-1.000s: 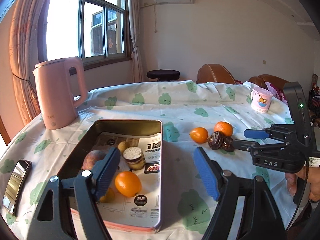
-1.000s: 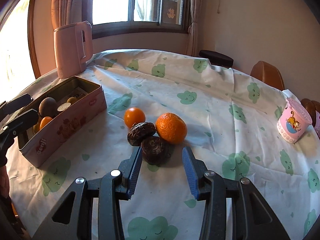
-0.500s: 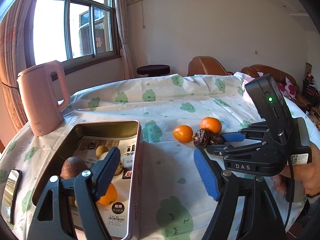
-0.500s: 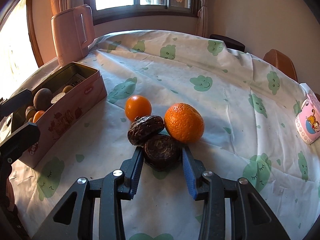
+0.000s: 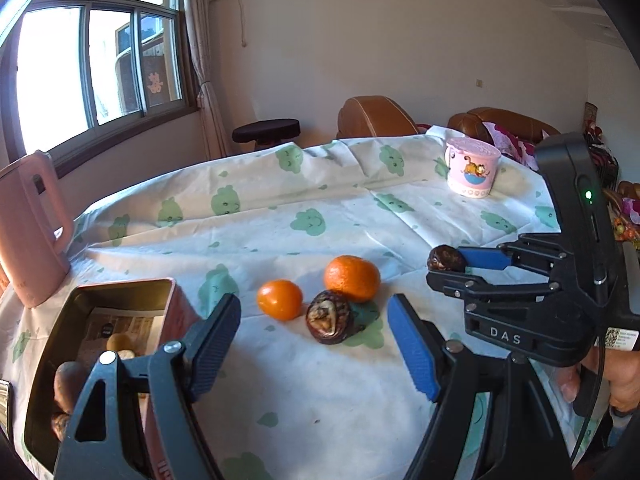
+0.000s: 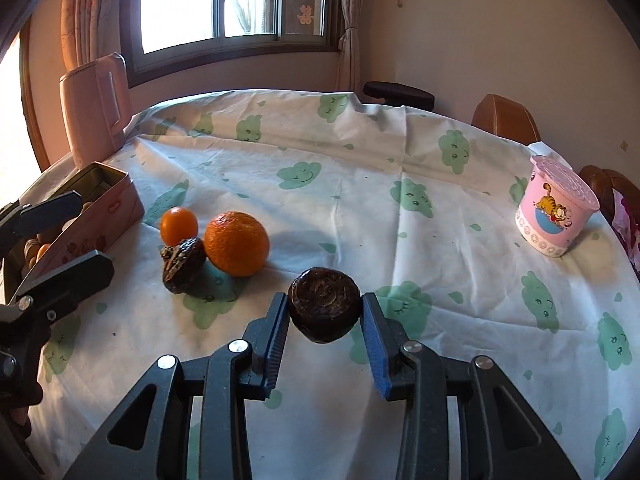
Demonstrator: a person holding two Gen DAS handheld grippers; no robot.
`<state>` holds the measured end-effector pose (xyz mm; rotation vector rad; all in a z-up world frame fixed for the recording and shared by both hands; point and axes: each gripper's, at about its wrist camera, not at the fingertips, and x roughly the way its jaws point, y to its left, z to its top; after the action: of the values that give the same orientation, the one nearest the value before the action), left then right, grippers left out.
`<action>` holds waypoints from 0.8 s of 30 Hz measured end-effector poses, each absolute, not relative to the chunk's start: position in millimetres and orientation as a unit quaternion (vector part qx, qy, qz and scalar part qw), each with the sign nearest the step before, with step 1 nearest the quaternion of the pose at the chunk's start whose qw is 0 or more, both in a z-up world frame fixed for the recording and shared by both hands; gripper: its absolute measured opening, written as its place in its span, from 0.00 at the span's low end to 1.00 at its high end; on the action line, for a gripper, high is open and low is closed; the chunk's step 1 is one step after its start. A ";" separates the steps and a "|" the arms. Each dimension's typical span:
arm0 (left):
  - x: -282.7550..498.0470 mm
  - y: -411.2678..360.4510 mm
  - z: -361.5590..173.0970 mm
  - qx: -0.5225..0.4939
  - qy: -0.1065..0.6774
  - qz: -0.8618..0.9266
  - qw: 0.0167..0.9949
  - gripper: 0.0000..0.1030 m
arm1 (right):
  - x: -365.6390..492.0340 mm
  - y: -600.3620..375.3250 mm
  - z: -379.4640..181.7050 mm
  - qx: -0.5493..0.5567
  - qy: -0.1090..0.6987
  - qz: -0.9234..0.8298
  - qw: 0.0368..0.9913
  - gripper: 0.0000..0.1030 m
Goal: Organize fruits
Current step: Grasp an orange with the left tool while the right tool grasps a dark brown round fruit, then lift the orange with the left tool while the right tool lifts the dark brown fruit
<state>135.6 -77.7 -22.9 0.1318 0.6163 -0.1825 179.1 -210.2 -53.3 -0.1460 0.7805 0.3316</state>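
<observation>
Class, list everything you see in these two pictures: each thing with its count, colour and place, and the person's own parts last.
Tablecloth: one, white with green clouds, over table.
Tin box: one, pink, left, fruit inside.
Oranges: two, larger, smaller, mid-table.
Dark brown fruit: two, one by oranges, one in right claw.
Kettle: one, pink, by window.
Cup: one, pink, far right.
Left claw: open, empty.
Right claw: just closing, gripping fruit.
Hand: holds right claw.

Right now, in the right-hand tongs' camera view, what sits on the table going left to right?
Pink tin box → small orange → big orange → dark brown fruit clamped in the right tongs → pink cartoon cup.
</observation>
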 end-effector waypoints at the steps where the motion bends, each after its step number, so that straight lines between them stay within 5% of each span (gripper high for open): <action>1: 142.0 -83.9 -23.9 0.067 0.307 -0.096 0.945 0.76 | 181.5 -213.9 -53.4 -0.071 0.377 0.152 0.911 0.37; 9: 188.8 -113.9 -44.0 0.089 0.353 -0.110 0.925 0.75 | 191.0 -235.2 -53.0 -0.046 0.376 0.134 0.916 0.37; 12: 199.7 -118.7 -49.5 0.093 0.368 -0.115 0.918 0.60 | 191.7 -235.5 -53.3 -0.041 0.377 0.140 0.915 0.37; 18: 203.1 -120.0 -54.3 0.108 0.368 -0.100 0.918 0.46 | 192.4 -235.8 -54.5 -0.037 0.379 0.145 0.913 0.37; 24: 202.0 -119.5 -54.4 0.108 0.369 -0.110 0.916 0.47 | 191.8 -238.0 -53.7 -0.033 0.375 0.144 0.915 0.37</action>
<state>202.0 -119.5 -54.4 0.2212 0.7602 -0.2262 191.8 -238.0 -53.7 -0.0689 0.7724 0.2958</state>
